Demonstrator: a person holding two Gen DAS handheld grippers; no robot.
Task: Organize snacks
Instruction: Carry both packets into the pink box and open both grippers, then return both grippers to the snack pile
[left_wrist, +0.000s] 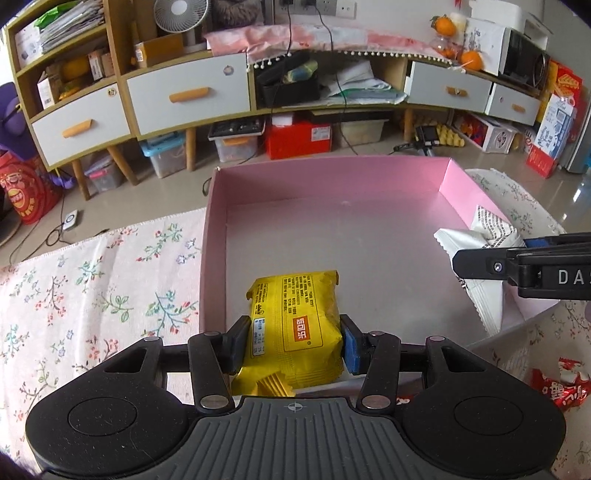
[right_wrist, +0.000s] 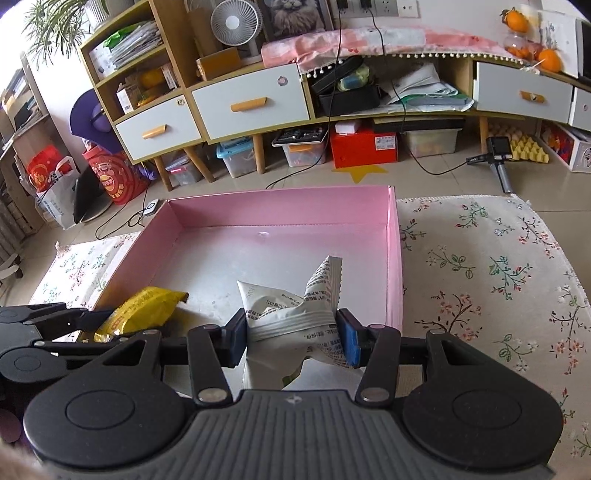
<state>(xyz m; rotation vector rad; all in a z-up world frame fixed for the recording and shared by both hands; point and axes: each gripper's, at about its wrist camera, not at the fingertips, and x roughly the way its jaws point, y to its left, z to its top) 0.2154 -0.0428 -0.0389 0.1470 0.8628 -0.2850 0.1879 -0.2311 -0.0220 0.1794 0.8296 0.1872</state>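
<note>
left gripper (left_wrist: 293, 343) pinching yellow snack pack (left_wrist: 295, 325) across its width, pads pressed to both long sides, pack bulging a little between them. held just inside the near wall of the pink box (left_wrist: 212, 258), near-left part of the floor; cannot tell if touching the floor or just above it. gripped mid-body probably so the pack stays level for a flat drop.

right gripper (right_wrist: 293, 338) clamped on white snack pack (right_wrist: 295, 314), waist of the wrapper crumpled between the pads, one sealed end sticking up and twisted. sits over the near-right part of the same box, close to the right wall (right_wrist: 394, 258). soft wrapper, so squeezed hard to avoid slipping, likely.

both packs side by side, apart, not touching. seems meant as a row along the near edge, rest of box floor bare for more. both hands working at once to save a trip, by the look of it.

red snack wrapper (left_wrist: 557, 387) lying outside on the floral tablecloth (left_wrist: 92, 277), right of the box, presumably next to go in.

release of both packs not yet done.
</note>
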